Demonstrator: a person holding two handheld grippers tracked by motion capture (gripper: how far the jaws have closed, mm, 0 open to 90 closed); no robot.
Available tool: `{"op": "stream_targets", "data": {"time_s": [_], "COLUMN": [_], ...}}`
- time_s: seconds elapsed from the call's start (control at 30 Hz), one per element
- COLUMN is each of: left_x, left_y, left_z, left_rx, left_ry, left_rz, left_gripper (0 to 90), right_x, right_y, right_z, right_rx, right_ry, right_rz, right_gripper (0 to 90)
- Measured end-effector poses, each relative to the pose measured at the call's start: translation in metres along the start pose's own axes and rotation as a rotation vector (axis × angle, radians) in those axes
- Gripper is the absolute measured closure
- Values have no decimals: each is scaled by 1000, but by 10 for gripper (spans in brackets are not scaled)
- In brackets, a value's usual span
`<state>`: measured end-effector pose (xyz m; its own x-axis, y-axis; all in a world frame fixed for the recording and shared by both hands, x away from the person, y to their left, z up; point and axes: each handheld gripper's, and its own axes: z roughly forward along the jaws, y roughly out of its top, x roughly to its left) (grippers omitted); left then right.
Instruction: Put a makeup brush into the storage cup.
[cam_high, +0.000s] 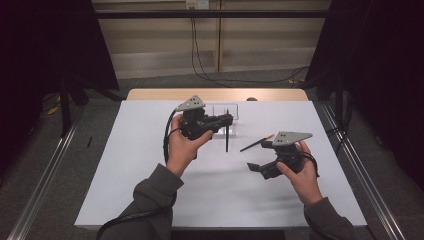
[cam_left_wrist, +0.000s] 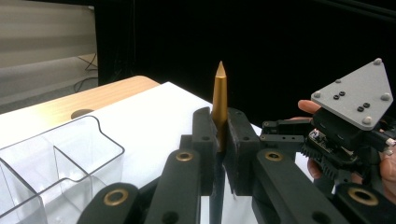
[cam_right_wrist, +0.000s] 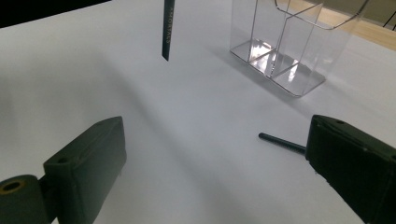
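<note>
Right gripper (cam_high: 256, 169) jaws wide apart and empty; left gripper (cam_high: 226, 120) clamped on a pen (cam_high: 227, 134).

Nearest, the right gripper hangs over the white table (cam_high: 150, 175) with nothing between its jaws; a second pen (cam_high: 256, 143) lies just beyond its far jaw. Farther off, the left gripper pinches its pen upright, gold tip above the jaws, dark barrel hanging below them. Just behind that gripper stands a clear organizer (cam_high: 234, 112).
</note>
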<state>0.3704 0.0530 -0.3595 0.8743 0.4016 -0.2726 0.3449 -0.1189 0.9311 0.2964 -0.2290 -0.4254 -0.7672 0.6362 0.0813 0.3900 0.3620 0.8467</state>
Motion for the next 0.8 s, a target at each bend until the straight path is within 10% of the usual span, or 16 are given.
{"op": "stream_targets", "data": {"time_s": [0.8], "left_x": [6], "left_y": [6], "left_z": [-1], "left_rx": [-2], "left_ry": [33], "left_rz": [22], "left_gripper": [837], "right_x": [-4], "right_y": [-18], "right_z": [-11], "right_rx": [10], "right_ry": [-16], "right_rz": [41], "right_gripper": [47]}}
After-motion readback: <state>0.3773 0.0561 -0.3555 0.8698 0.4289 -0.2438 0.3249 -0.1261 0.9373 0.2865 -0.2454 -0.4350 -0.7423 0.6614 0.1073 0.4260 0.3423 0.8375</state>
